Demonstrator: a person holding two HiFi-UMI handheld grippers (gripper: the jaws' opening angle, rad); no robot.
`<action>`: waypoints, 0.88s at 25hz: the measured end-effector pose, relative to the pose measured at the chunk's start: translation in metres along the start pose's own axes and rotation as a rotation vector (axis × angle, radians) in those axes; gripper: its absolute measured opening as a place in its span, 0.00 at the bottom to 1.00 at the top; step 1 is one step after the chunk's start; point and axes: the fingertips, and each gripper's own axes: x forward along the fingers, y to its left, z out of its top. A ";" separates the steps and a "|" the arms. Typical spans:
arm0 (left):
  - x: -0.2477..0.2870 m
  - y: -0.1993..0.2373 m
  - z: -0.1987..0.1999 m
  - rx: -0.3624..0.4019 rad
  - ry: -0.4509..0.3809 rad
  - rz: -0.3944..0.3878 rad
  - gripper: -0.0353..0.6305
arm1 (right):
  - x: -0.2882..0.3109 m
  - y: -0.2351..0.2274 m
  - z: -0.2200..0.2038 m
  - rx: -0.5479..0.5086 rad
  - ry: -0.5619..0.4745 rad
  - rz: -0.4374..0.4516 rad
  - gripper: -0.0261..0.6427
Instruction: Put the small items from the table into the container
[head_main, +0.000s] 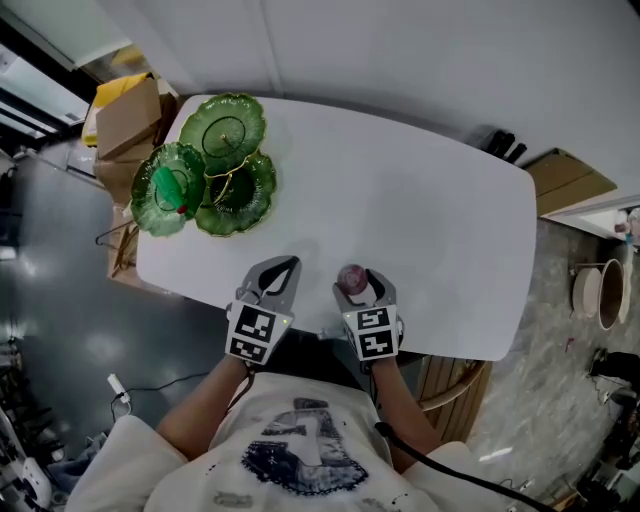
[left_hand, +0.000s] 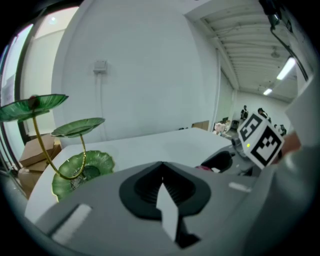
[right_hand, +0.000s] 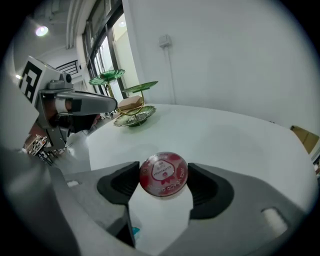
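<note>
The right gripper (right_hand: 162, 176) gripped a cup (right_hand: 163, 172); only its own view showed the red lid clearly. The left gripper (left_hand: 161, 179) was closed, empty.

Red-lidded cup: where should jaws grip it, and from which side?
Opposite sides of its round edge, coming from the near edge of the table, tilted down. The red-lidded cup is small and circular, so any diameter should work; the right gripper pinches it so.

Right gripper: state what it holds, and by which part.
The right gripper holds a small red-lidded cup, pinched at opposite sides of its round rim, one jaw on each side.
</note>
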 end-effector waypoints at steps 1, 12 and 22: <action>-0.003 -0.001 0.002 0.003 -0.005 0.007 0.03 | -0.006 -0.001 0.002 0.001 -0.014 -0.004 0.49; -0.033 -0.005 0.033 0.054 -0.069 0.086 0.03 | -0.060 -0.001 0.050 0.029 -0.182 0.016 0.48; -0.075 0.022 0.049 0.069 -0.101 0.173 0.03 | -0.073 0.029 0.102 0.002 -0.276 0.073 0.49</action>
